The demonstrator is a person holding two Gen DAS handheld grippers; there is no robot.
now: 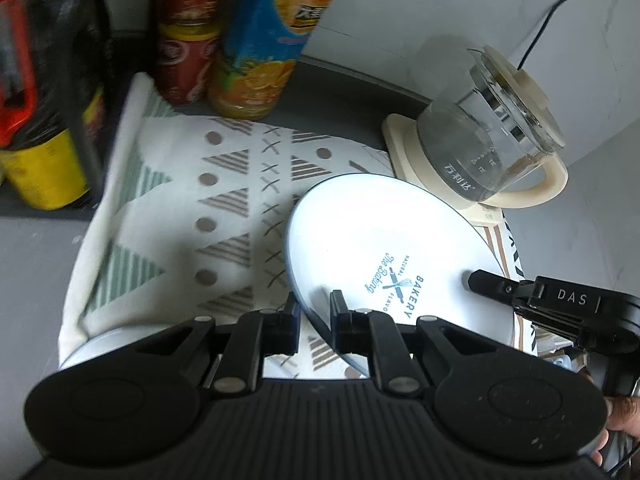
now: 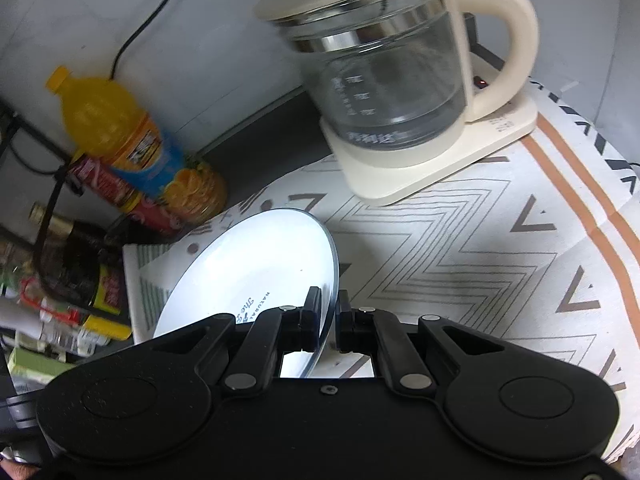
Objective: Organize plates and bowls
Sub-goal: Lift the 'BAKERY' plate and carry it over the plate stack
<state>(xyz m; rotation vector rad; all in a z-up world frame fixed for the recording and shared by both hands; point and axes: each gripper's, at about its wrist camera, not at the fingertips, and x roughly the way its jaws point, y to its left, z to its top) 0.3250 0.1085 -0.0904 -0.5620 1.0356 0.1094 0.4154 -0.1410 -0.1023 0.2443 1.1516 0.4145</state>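
A white plate [image 1: 372,240] with a blue rim and a blue "BAKERY" print is held tilted above the patterned cloth [image 1: 224,200]. My left gripper [image 1: 314,300] is shut on its near left rim. My right gripper [image 2: 329,300] is shut on its right rim, and the plate [image 2: 256,264] slants away to the left in the right wrist view. The right gripper's finger [image 1: 496,286] shows on the plate's right edge in the left wrist view. A second white dish [image 1: 104,346] peeks out at the lower left, mostly hidden behind my left gripper.
A glass kettle [image 1: 492,140] on a cream base stands at the back right, also in the right wrist view [image 2: 392,80]. An orange juice bottle [image 1: 272,40], red cans [image 1: 188,56] and a yellow container [image 1: 44,172] stand at the back left. A zigzag cloth [image 2: 460,248] covers the right side.
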